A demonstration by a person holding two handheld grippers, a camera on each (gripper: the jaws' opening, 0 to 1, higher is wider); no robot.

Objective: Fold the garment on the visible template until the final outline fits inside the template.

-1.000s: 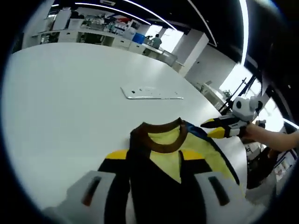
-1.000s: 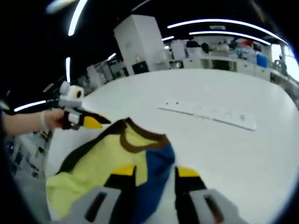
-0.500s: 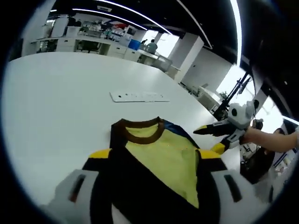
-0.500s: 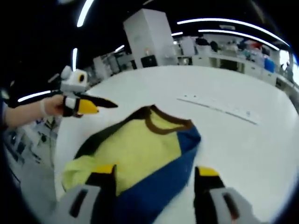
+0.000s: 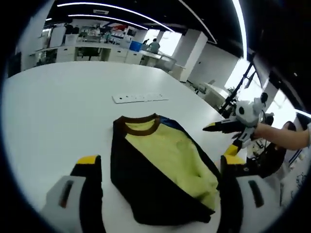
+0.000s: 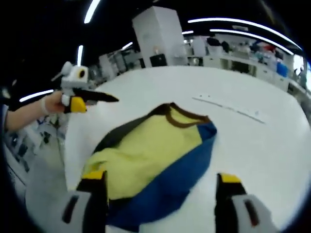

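A folded garment (image 5: 165, 160), yellow with a black side, a blue edge and a brown collar, lies flat on the white table (image 5: 58, 107). My left gripper (image 5: 160, 160) hovers over its near end, open wide, with one jaw on each side of it and nothing held. In the right gripper view the same garment (image 6: 150, 150) lies between the wide-apart jaws of my open right gripper (image 6: 160, 177). The right gripper (image 5: 228, 133) shows at the garment's right side, and the left gripper (image 6: 85, 98) at its far left. A flat white strip (image 5: 138, 98) lies beyond the collar.
A person's hand (image 5: 279, 137) holds the right gripper past the table's right edge. The white strip (image 6: 228, 110) shows again on the table (image 6: 272, 145). Desks and a person (image 5: 154, 46) stand far behind. A tall white cabinet (image 6: 153, 36) rises beyond the table.
Both grippers' jaws have spread wider and drawn back from the garment, letting it go. The garment now lies flatter on the table.
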